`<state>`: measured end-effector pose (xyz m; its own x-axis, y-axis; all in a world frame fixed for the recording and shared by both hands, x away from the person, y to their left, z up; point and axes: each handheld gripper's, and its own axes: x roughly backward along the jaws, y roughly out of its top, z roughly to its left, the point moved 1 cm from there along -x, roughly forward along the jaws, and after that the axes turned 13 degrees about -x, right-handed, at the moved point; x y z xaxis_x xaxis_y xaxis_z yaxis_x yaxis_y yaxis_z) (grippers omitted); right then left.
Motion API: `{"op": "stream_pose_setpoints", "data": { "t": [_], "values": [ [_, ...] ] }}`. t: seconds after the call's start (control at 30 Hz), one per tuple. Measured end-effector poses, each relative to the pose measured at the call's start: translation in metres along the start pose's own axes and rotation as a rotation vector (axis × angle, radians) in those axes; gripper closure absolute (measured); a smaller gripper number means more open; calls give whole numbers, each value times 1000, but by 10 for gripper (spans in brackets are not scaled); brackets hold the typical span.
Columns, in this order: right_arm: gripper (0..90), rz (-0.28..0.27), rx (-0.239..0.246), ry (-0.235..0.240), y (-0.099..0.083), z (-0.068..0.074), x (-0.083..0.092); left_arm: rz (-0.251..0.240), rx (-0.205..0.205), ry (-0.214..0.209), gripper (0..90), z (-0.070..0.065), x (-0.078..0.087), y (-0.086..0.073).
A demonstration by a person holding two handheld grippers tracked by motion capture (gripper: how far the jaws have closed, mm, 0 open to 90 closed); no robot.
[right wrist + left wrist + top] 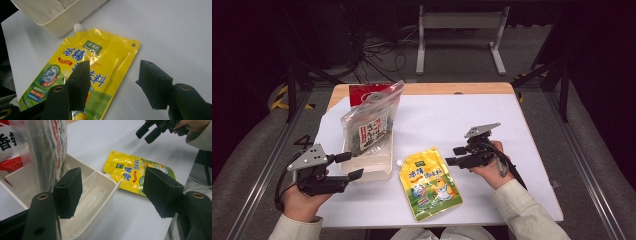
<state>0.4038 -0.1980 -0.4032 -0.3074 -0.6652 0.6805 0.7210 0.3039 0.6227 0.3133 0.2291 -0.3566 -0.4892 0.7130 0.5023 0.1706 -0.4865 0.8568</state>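
**Yellow pouch still on the table as right gripper closes in**

A person seated at a white table (492,115) works two hand-held grippers over a packing job that looks partly done. A clear bag of dark snacks (369,125) already stands upright in the far end of the white tray (384,172), with a red packet (362,92) behind it; the tray's near compartment lies empty. The yellow spouted pouch (430,182) lies flat on the table just beside the tray, its white cap pointing at the tray's corner, and nothing grips it yet.

The right gripper (453,155) hovers beside the pouch's upper right edge, jaws spread and holding nothing; from its own camera one jaw sits over the pouch (82,65), the other over bare table. The left gripper (352,165) waits at the tray's near left corner, jaws also spread and empty.

Judging by the layout, what remains is to pick up the pouch and set it in the tray.
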Motion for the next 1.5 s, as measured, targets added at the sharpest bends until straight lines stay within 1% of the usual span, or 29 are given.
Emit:
{"op": "stream_pose_setpoints", "data": {
  "t": [0.03,0.07,0.13,0.3,0.33,0.43,0.53,0.63,0.77,0.9,1.0,1.03,1.13,1.23,1.3,1.37,1.4,1.5],
  "values": [
    [421,11,-4,-1,0,0,-2,3,-1,-1,325,0,0,0],
    [411,34,-5,2,0,0,-6,5,5,-4,326,-1,0,0],
    [398,48,-17,11,0,0,-9,4,16,-2,326,-2,-1,0],
    [398,74,-16,10,0,2,-16,9,13,-2,328,-2,-1,-1],
    [398,85,-14,12,0,2,-20,12,9,1,328,-2,0,-1],
    [397,98,-21,13,0,2,-24,13,11,2,329,-2,0,-2],
    [396,120,-25,12,0,2,-32,14,17,1,329,-2,0,-2],
    [395,127,-19,11,0,2,-35,14,16,6,329,-3,-1,-3],
    [371,140,-13,5,-1,4,-42,23,3,7,329,-3,-1,-2],
    [350,161,-11,-10,-2,4,-50,25,10,6,330,-5,-2,-2],
    [332,172,-9,-22,-3,5,-54,27,-1,4,329,-4,-3,-2],
    [326,173,-7,-24,-3,5,-55,27,8,2,329,-5,-3,-2],
    [306,183,-5,-21,-4,6,-58,31,4,0,329,-4,-4,-2],
    [279,199,-1,-33,-6,8,-63,32,11,-3,329,-5,-5,-2],
    [270,199,1,-36,-7,9,-63,32,11,-3,330,-5,-5,-2],
    [263,200,1,-37,-7,9,-63,33,0,-3,330,-4,-5,-2],
    [244,200,1,-38,-7,10,-64,34,4,-3,329,-4,-5,-2],
    [228,202,3,-39,-8,11,-64,34,8,-4,330,-5,-7,-3]
  ]
}}
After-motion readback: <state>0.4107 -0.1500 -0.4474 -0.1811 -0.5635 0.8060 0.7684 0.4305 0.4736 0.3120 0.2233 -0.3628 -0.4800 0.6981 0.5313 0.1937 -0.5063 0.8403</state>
